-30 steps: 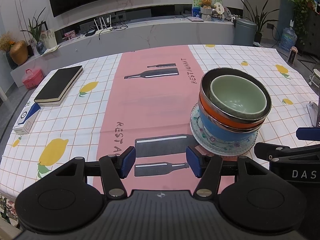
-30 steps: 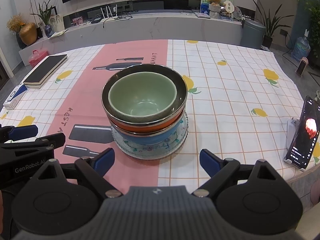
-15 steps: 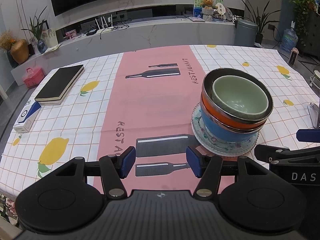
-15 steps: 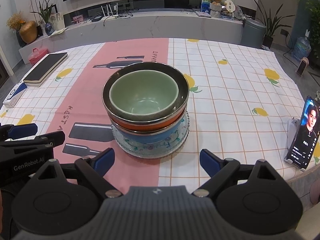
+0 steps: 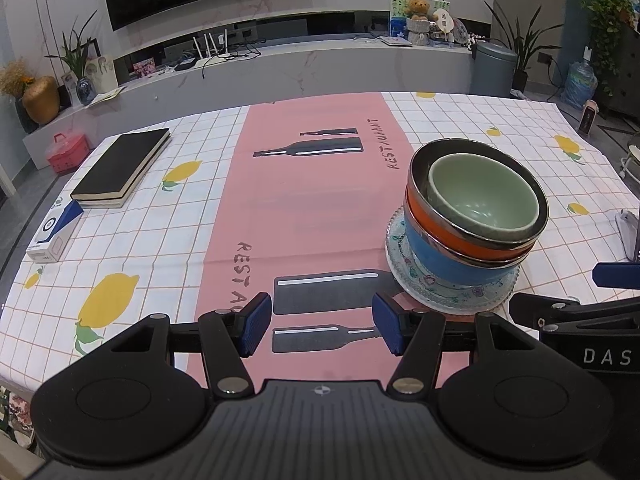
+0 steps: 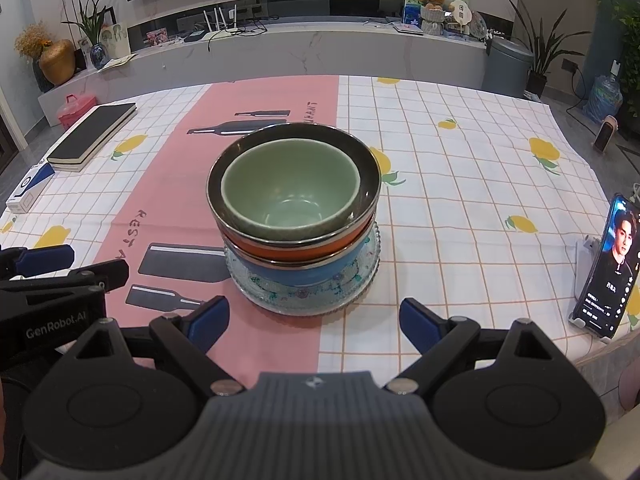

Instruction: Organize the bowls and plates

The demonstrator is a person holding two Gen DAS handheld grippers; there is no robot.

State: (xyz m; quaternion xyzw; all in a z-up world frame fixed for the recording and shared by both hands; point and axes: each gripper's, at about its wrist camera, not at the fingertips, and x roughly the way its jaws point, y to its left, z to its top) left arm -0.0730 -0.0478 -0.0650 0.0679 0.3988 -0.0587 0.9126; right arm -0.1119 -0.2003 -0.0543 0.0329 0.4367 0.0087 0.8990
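We see a table under a checked tablecloth (image 6: 460, 184) printed with lemons, a pink runner (image 5: 312, 208) down its middle; on the seam between pink and white stands the stack: a patterned glass plate (image 6: 356, 292) at the bottom, a blue bowl (image 6: 304, 276) on it, an orange bowl (image 6: 288, 254) with a metal rim nested in that, and a pale green bowl (image 6: 288, 200) sitting inside the top; at the far left edge lies a black book (image 5: 120, 168), with a small white-and-blue box (image 5: 54, 232) just beside its near end; at the right edge a phone (image 6: 604, 276) leans upright on a stand, screen lit; our right gripper (image 6: 314, 320) hangs just short of the plate, jaws spread wide and empty; our left gripper (image 5: 322, 330) hovers over the runner beside the stack, jaws parted less widely, holding nothing.
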